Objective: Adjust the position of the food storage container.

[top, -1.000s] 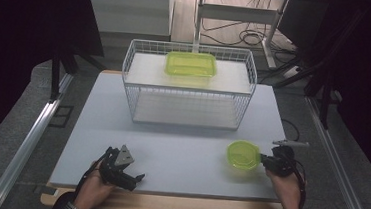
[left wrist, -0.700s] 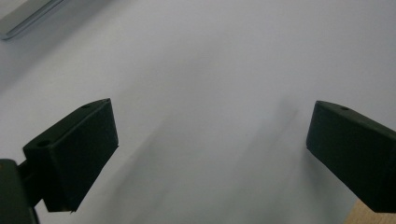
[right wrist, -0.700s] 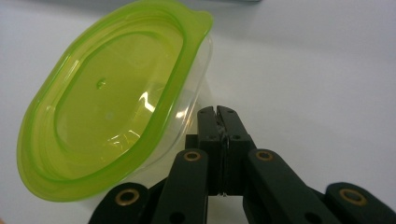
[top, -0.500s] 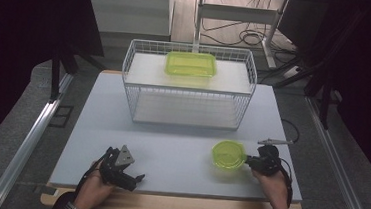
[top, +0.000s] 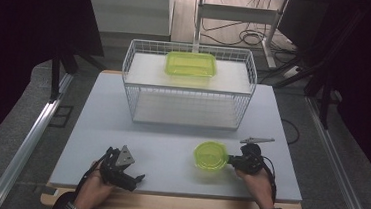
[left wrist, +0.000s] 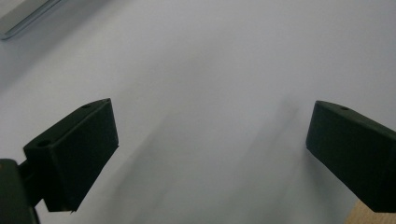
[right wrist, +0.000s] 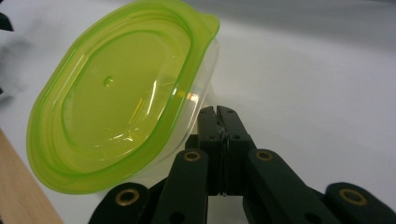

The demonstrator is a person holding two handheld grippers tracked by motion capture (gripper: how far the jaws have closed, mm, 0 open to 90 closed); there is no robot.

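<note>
Here, a round clear plastic container with a lime-green lid (top: 210, 155) is seen in the lower right of the high view, held just left of the right tongs (top: 230, 160). In the right gripper view the same container (right wrist: 116, 98) fills the upper left of the frame, tilted with its lid face turned toward the camera, and the black jaws are pressed together at the bottom centre, pinching the container at its rim edge where the clear wall meets the lid. Whether the container touches the pale grey bench (top: 171, 133) cannot be told.

The left tongs (top: 130, 173) are held low in the lower left of the high view, over the near edge of the bench. In the left gripper view the two black jaws are spread wide, one at the left edge and one at the right edge of the frame, with bare bench surface (left wrist: 210, 93) between them.

A white wire basket (top: 190, 85) is set at the upper centre of the high view, and a rectangular lime-green lidded container (top: 190, 65) is seen on the white shelf at its top.
</note>
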